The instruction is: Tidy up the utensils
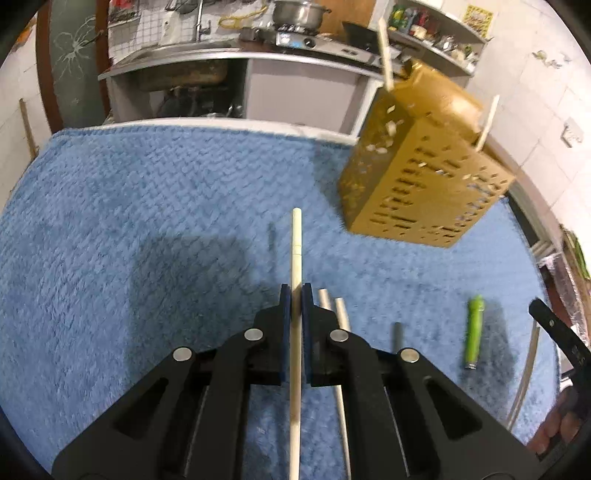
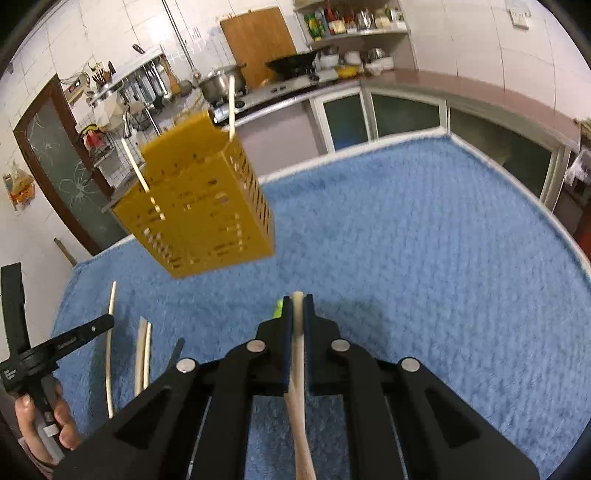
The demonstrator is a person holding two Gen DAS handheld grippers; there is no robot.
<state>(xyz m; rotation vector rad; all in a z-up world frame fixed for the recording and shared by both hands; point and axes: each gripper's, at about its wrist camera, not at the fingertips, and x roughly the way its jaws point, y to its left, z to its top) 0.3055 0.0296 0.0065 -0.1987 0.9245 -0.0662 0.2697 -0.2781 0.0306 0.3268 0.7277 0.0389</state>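
Observation:
A yellow perforated utensil holder (image 1: 424,170) stands on the blue towel (image 1: 147,221) at the far right, with two pale sticks poking out of its top. My left gripper (image 1: 295,291) is shut on a long pale chopstick (image 1: 296,251), held above the towel in front of the holder. In the right wrist view the holder (image 2: 199,206) is at the left, and my right gripper (image 2: 297,301) is shut on a pale wooden utensil handle (image 2: 299,332).
Loose pale chopsticks (image 1: 341,314), a dark stick (image 1: 398,334) and a green-handled utensil (image 1: 474,332) lie on the towel. More chopsticks (image 2: 142,354) lie at left in the right wrist view. A kitchen counter with a stove and pot (image 1: 299,14) stands behind the table.

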